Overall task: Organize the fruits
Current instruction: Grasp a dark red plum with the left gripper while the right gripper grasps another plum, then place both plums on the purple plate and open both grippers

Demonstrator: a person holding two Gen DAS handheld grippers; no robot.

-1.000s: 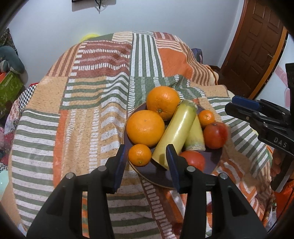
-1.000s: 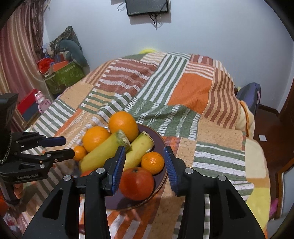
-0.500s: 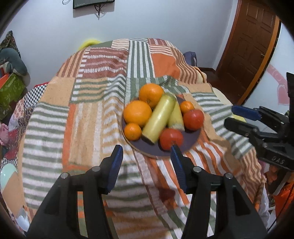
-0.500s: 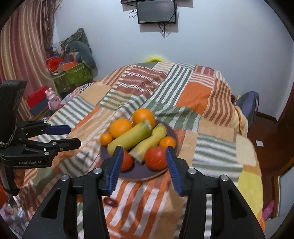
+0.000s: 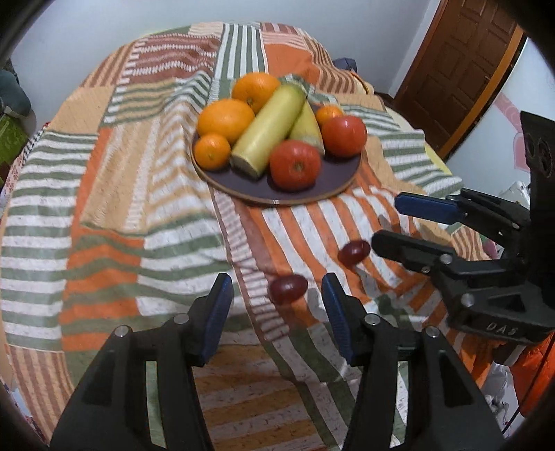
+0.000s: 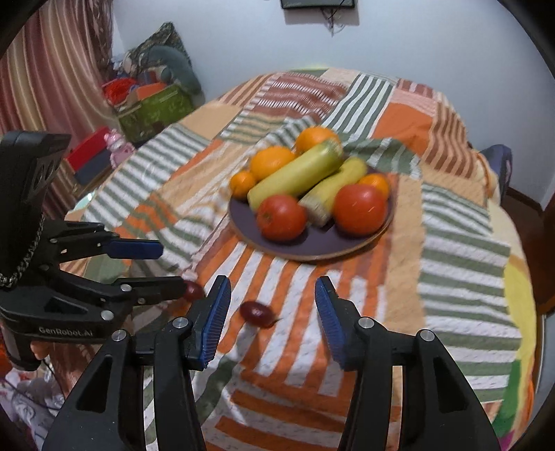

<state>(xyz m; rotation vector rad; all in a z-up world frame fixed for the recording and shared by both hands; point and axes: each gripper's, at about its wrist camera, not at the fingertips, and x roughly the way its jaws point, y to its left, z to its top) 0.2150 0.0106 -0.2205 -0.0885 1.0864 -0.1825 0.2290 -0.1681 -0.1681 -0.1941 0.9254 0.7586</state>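
Both claws have drawn back from the plate (image 5: 277,199); left claw (image 5: 274,305) and right claw (image 6: 272,305) gape, empty. Two grapes (image 5: 288,288) lie outside the plate, unsorted.

Walls: pale blue-white wall (image 6: 242,38)
Door: dark brown wooden door (image 5: 461,66)
Curtain: striped pink curtain (image 6: 52,79)
Screen: wall-mounted screen (image 6: 317,3)
Corner: green box (image 6: 156,109)

Looks like a room in someone's home: a patchwork blanket (image 6: 451,222) draped over the bench, a wooden door (image 5: 461,66), striped curtains (image 6: 52,79), a screen on the wall (image 6: 317,3), plus boxes and a pink toy (image 6: 118,147) piled in the corner.
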